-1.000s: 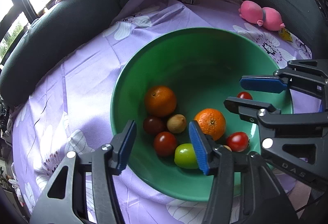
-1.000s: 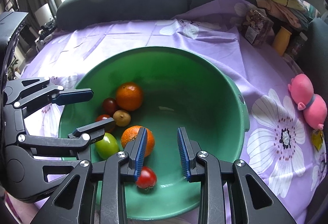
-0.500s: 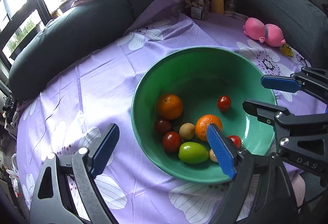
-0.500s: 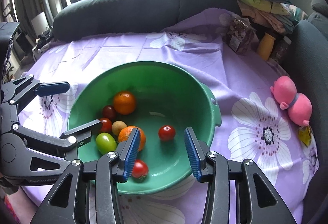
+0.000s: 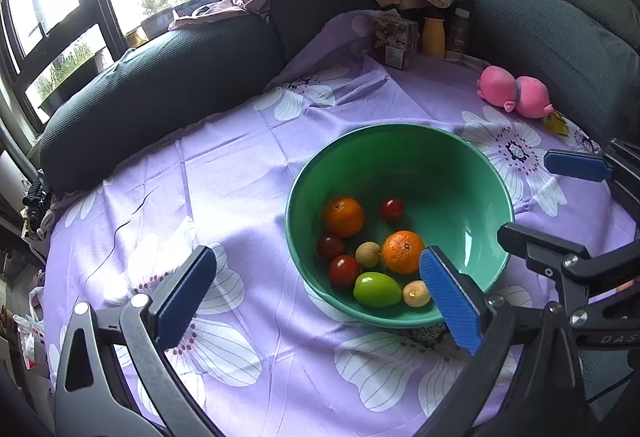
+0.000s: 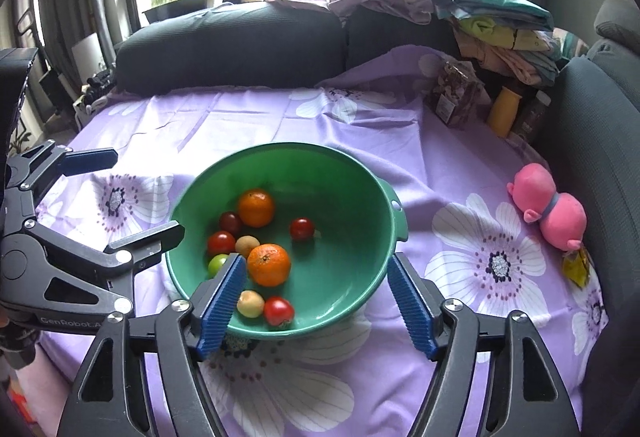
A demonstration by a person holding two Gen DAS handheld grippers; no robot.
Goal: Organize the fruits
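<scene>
Green plastic bowl (image 6: 384, 173) sits on your purple flowered tablecloth (image 5: 224, 173), and every fruit you can see is already inside it: two oranges (image 6: 269, 264), several red tomatoes (image 6: 301, 228), a green fruit (image 5: 377, 290) and a couple of small tan ones (image 5: 368, 254). No loose fruit shows anywhere on the cloth in either view, so the gathering looks finished, or nearly so; whatever may be left lies outside these pictures.

Your left gripper (image 5: 320, 301) hangs above the near-left edge of the bowl with its jaws opening, already spread very wide, and nothing between them. Your right gripper (image 6: 314, 299) hovers over the bowl's near rim, its jaws opening as well and gripping nothing; the fruit seen between its blue pads lies down in the bowl, clear of them.

A pink plush toy (image 6: 548, 209) lies well off to the right, with a yellow bottle (image 6: 505, 109) and a patterned packet (image 6: 456, 97) at the back; none of these belongs to the job.

As for writing, you can read "GenRobot.A" on the left gripper's body in the right view, and "DAS" on the right gripper's body in the left view. The packet's label is too small to read.
</scene>
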